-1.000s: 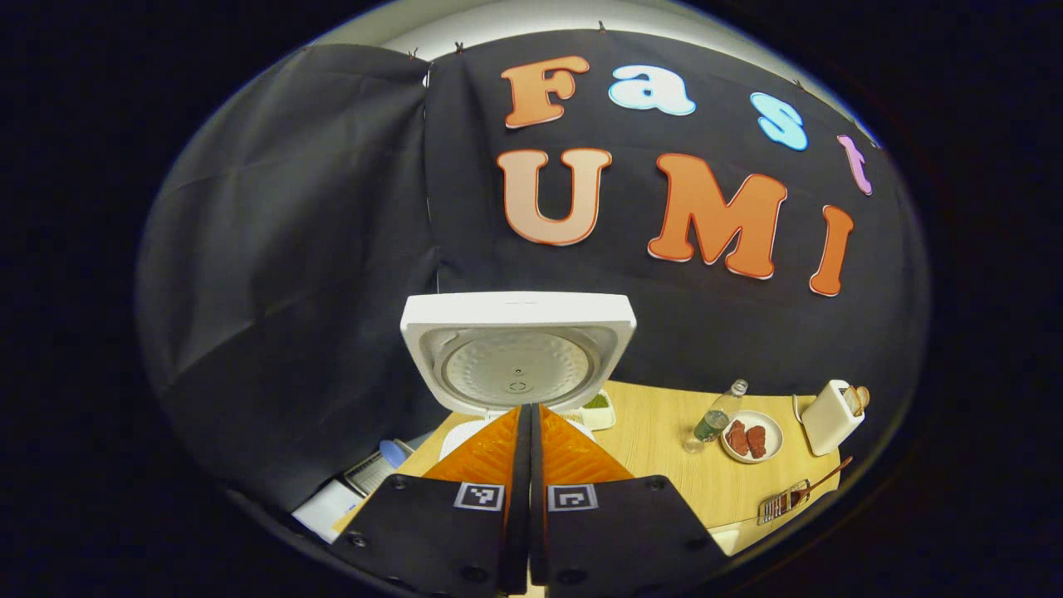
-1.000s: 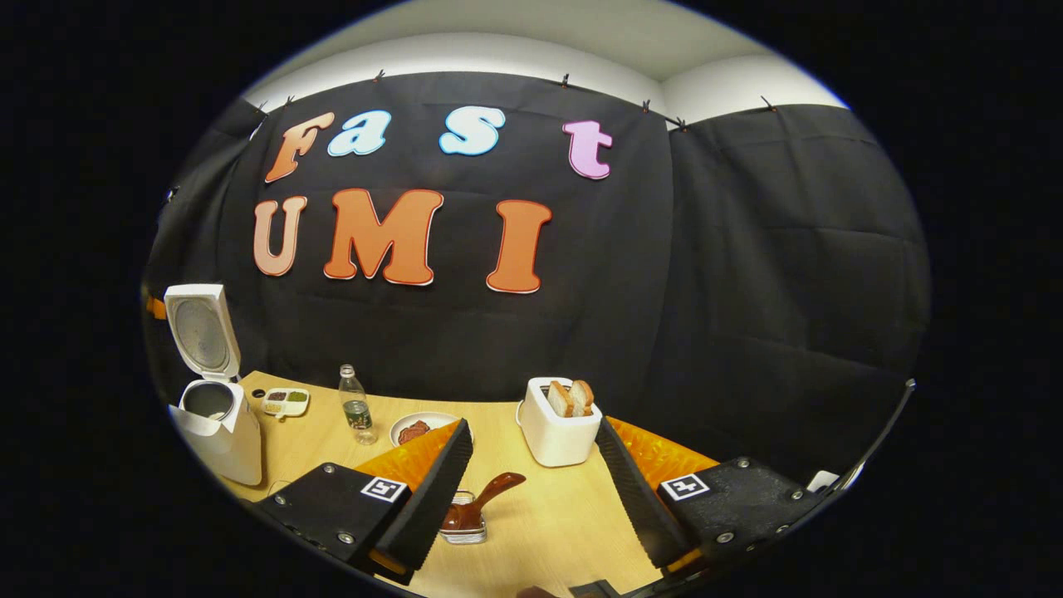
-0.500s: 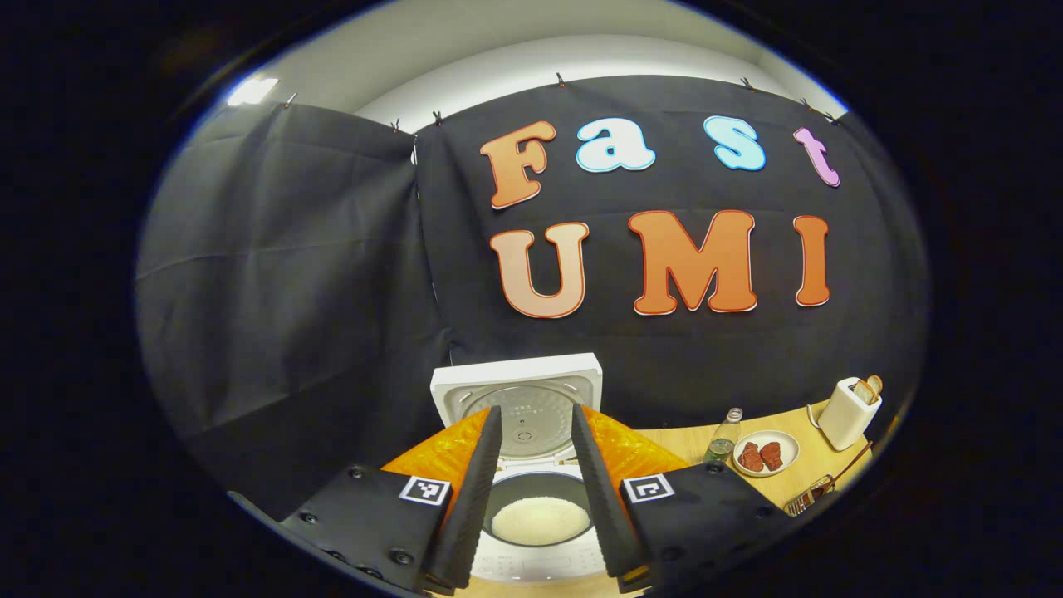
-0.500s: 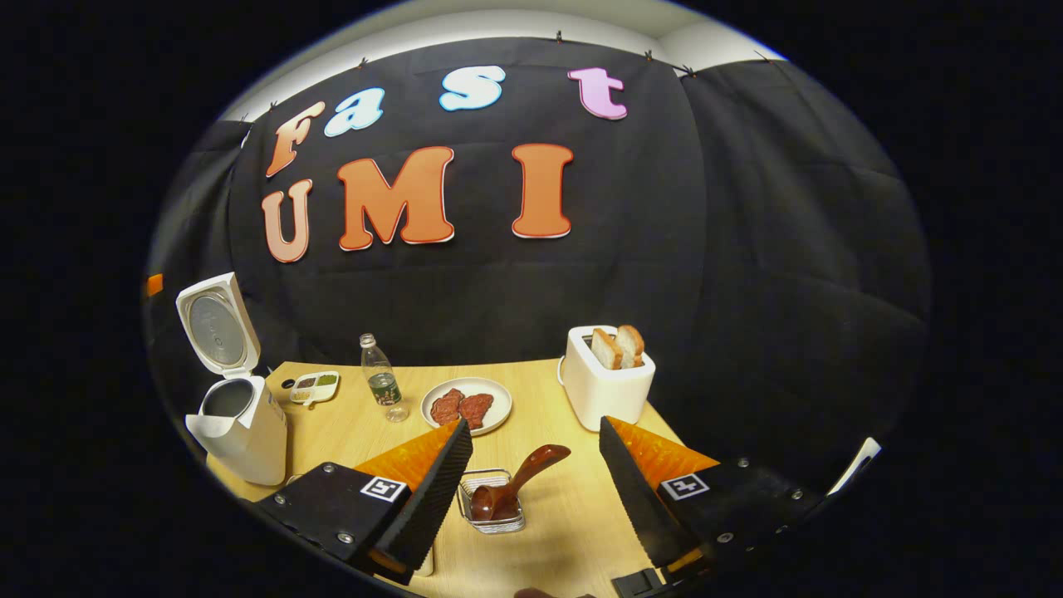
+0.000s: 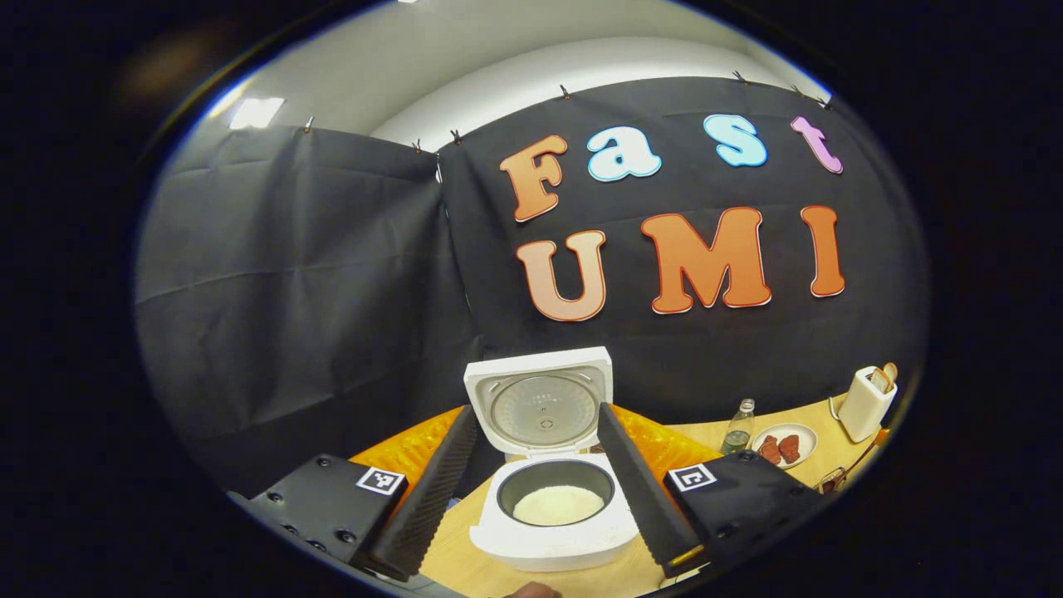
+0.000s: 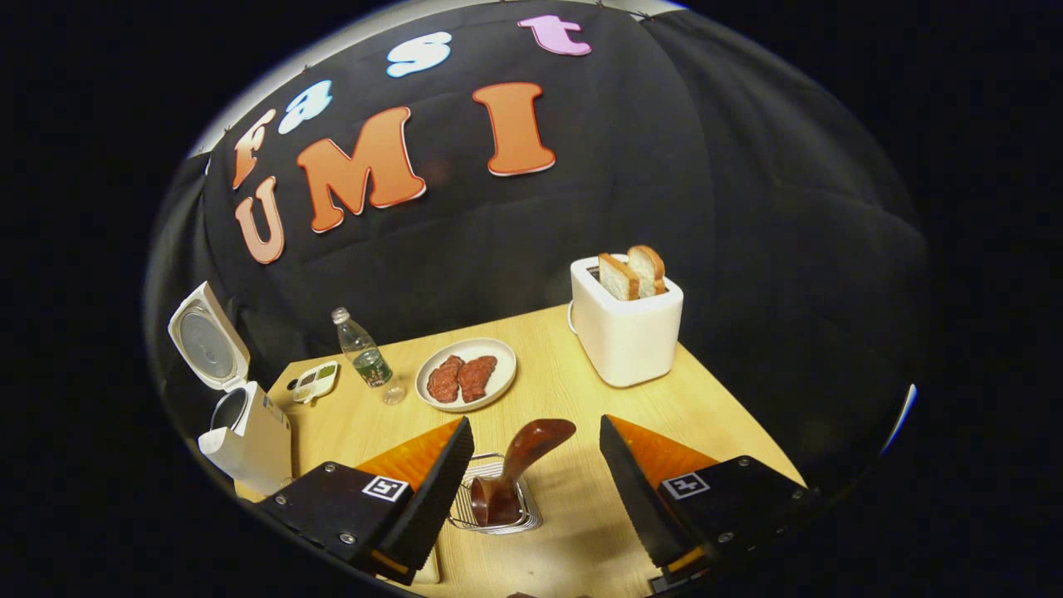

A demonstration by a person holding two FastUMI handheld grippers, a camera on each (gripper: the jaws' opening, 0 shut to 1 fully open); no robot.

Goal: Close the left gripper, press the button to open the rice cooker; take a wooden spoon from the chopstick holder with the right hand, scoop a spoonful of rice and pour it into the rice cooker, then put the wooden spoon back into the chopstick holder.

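The white rice cooker (image 5: 555, 507) stands with its lid (image 5: 540, 400) raised upright and white rice (image 5: 558, 504) in its inner pot. My left gripper (image 5: 536, 490) is open, its fingers to either side of the cooker and short of it. In the right gripper view the cooker (image 6: 245, 428) sits at the far left of the table. A dark wooden spoon (image 6: 515, 469) leans in a wire chopstick holder (image 6: 497, 507). My right gripper (image 6: 536, 490) is open above the holder, the spoon's handle rising between its fingers without touching them.
On the wooden table (image 6: 565, 390) stand a white toaster (image 6: 627, 320) with two bread slices, a plate of meat (image 6: 465, 384), a plastic bottle (image 6: 359, 357) and a small divided dish (image 6: 311, 382). Black cloth walls close the back and sides.
My left gripper went from shut to open and drew back from the cooker, whose pot now shows. My right gripper moved down over the chopstick holder, bringing the spoon between its fingers.
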